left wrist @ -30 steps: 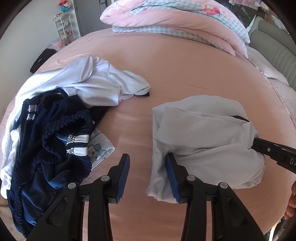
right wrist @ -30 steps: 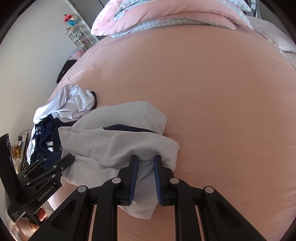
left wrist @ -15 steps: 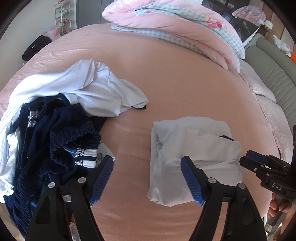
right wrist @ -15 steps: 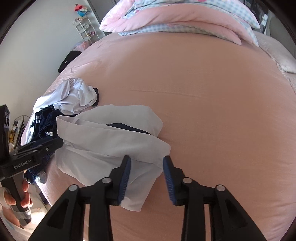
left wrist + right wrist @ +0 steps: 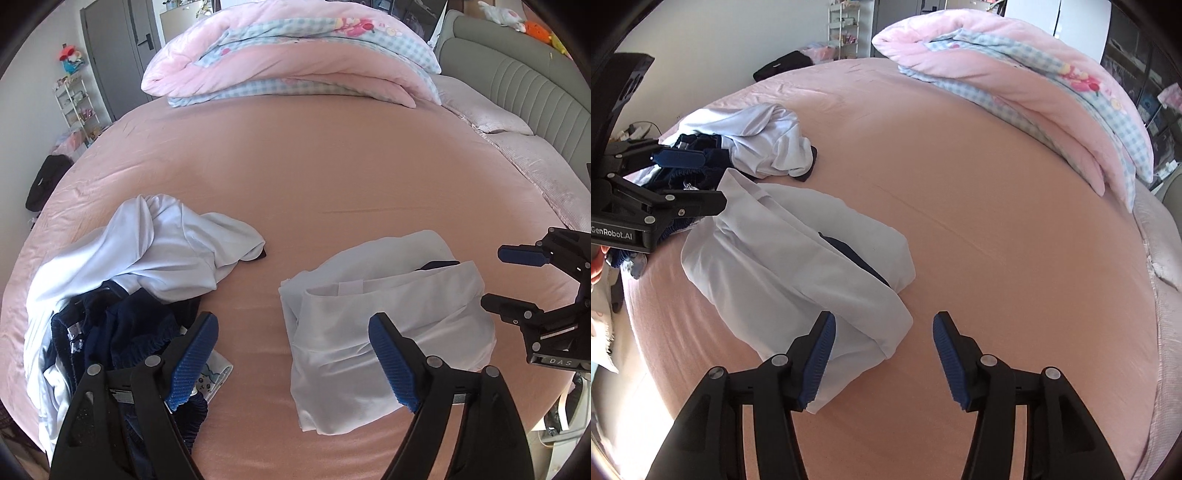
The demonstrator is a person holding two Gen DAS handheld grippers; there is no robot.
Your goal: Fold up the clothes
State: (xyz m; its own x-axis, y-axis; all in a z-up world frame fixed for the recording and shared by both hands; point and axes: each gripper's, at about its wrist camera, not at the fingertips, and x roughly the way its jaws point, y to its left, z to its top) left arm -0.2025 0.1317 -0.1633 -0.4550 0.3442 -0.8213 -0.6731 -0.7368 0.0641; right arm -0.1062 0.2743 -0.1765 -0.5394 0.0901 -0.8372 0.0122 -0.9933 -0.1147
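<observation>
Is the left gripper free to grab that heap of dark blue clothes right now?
Probably yes: the left gripper is empty, jaws opening, and the navy clothes lie uncovered just beside it.

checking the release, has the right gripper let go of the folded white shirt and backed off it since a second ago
Yes. The right gripper was pinching the folded white shirt; now it is open, lifted clear, and the shirt lies free on the pink bed sheet.

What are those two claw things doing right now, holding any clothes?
Left gripper: jaws opening wide, holding nothing; the folded white garment lies on the bed below.
Right gripper: open, holding nothing; it hangs over the garment's edge.
</observation>
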